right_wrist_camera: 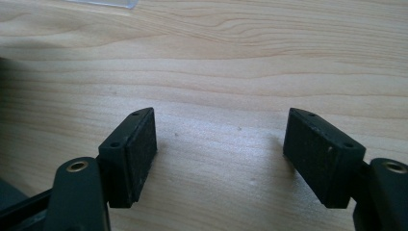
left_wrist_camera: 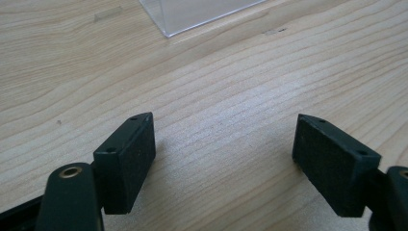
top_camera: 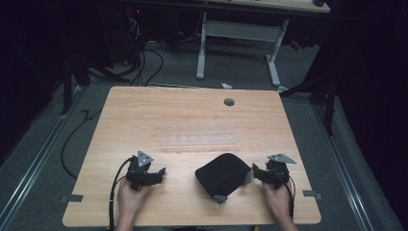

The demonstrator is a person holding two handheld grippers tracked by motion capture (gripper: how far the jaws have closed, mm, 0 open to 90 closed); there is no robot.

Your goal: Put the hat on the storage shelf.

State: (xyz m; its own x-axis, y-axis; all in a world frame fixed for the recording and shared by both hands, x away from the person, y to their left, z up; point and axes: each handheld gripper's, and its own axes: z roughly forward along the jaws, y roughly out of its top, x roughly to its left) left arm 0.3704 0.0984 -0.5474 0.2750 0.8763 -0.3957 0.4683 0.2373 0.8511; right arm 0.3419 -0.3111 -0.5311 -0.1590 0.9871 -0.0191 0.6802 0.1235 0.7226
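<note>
— Black cap (top_camera: 223,175), where is it?
— On the table (top_camera: 183,115), between my grippers, touching neither. My left gripper (top_camera: 161,172) and right gripper (top_camera: 254,169) both gape wide, holding nothing.

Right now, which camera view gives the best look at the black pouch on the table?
The high view: the whole black pouch lies on the table beside the right gripper. The right gripper view catches just a dark shadowy patch at its left edge, perhaps the pouch. The left gripper view looks at bare wood.

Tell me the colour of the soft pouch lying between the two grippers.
Black, with small grey tabs at its edges; the pouch shows best in the high view.
</note>
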